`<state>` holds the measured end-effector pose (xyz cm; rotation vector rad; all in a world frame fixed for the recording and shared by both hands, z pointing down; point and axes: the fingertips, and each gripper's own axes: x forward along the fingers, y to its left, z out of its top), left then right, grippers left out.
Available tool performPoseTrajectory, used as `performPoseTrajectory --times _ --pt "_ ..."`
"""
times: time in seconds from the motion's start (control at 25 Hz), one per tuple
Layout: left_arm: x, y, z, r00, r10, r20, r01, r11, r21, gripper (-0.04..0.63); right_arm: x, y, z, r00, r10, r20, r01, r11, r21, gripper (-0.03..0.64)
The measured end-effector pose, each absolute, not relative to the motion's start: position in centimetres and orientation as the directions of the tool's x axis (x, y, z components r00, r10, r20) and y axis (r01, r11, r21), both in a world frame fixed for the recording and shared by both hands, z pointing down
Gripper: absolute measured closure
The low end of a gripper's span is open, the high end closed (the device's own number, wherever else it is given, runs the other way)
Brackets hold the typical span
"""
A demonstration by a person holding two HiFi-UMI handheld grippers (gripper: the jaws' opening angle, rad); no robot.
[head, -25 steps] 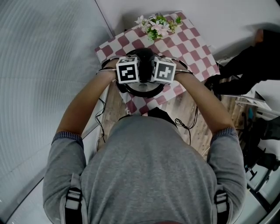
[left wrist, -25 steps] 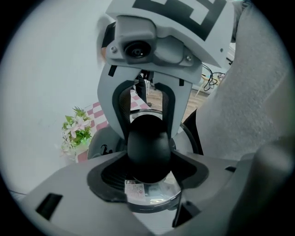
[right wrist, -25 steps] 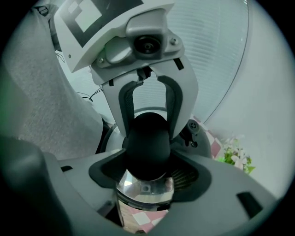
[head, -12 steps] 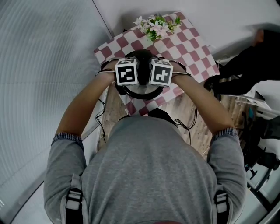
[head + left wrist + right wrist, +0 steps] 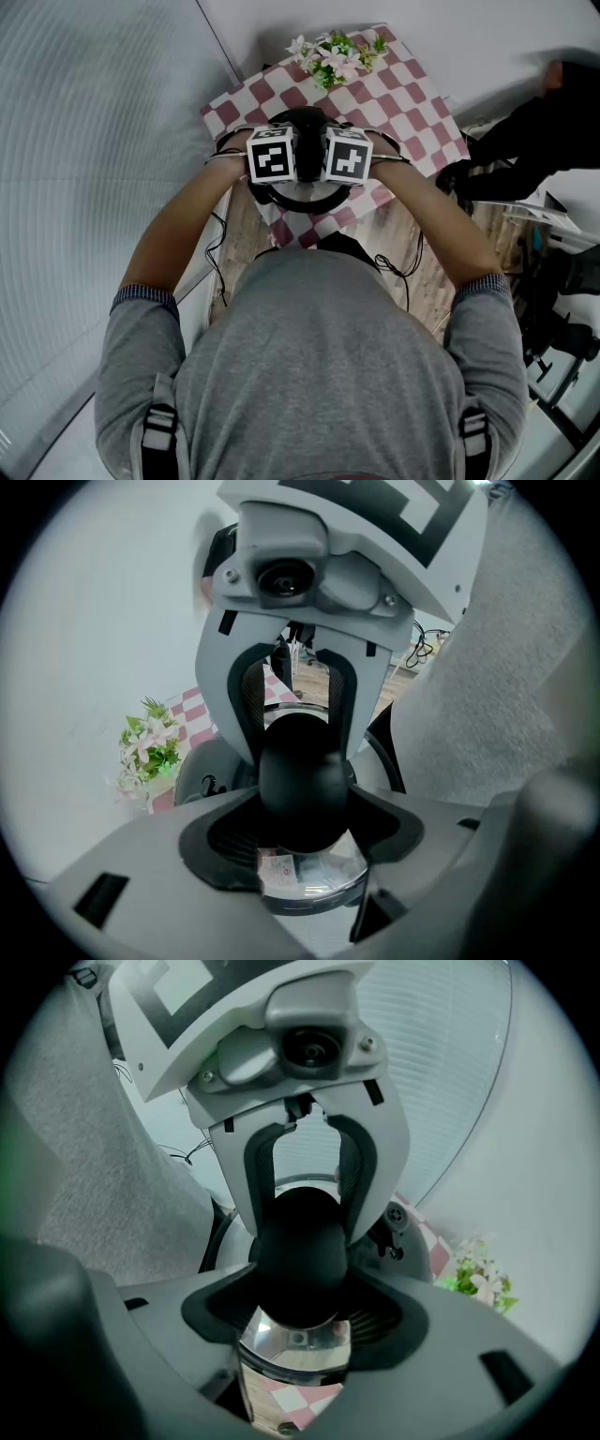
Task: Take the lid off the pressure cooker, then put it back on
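Observation:
The pressure cooker (image 5: pixel 302 195) stands on the near part of a red-and-white checked table (image 5: pixel 412 94), mostly hidden under both marker cubes. My left gripper (image 5: pixel 272 156) and right gripper (image 5: pixel 348 155) sit side by side over it, pointing steeply down. In the left gripper view a rounded black lid knob (image 5: pixel 300 775) fills the gap between my jaws, with shiny steel lid (image 5: pixel 314 878) below it. The right gripper view shows the same knob (image 5: pixel 300 1246) clasped from the opposite side, above polished steel (image 5: pixel 295 1344). Whether the lid rests on the pot is hidden.
Artificial flowers (image 5: pixel 337 52) stand at the table's far edge. A person in dark clothes (image 5: pixel 525 141) is at the right. Wooden floor with cables (image 5: pixel 412 253) lies between me and the table. A ribbed pale wall (image 5: pixel 84 187) runs along the left.

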<state>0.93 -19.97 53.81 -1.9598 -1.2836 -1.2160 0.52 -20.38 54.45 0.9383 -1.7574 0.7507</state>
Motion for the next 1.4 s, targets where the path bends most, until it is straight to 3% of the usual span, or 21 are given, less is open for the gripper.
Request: performPoseTrajectory --times 0.76,1.4 --pt "0.9 -19.7 50.9 0.166 0.471 0.866 0.925 -0.379 0.029 0.293 0.3 -20.4 51.6 -0.214 -0.306 0.928 -0.883 0.468 -0.049 0.327" --pt "-1.0 -19.2 49.0 0.178 0.460 0.870 0.955 -0.294 -0.040 0.293 -1.3 -19.6 49.9 -0.122 -0.340 0.932 -0.923 0.385 0.019 0.327"
